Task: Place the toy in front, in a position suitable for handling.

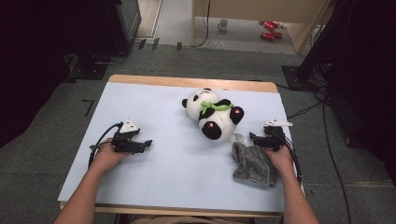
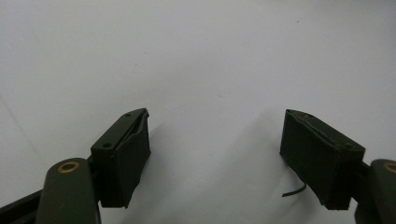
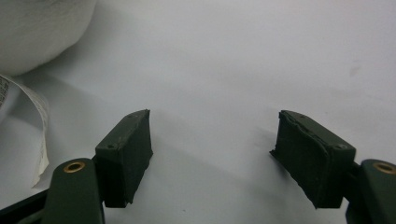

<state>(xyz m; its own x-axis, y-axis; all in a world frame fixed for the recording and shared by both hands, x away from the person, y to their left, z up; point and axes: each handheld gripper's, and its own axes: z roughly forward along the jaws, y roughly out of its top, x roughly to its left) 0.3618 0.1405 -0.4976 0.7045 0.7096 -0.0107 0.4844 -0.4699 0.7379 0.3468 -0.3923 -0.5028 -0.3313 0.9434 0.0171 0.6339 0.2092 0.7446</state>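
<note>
1. You are resting your left gripper [image 1: 147,143] at the left of the high view, jaws standing apart with nothing between them, well clear of the toy.
2. You are holding your right gripper [image 1: 252,136] at the right, jaws spread wide and empty, just beside the grey cloth [image 1: 253,163], likely ready to take it.
3. The plush panda [image 1: 214,113] is lying at upper centre on the table [image 1: 154,107], its sewn-in label [image 3: 39,126] trailing toward your right gripper.
</note>
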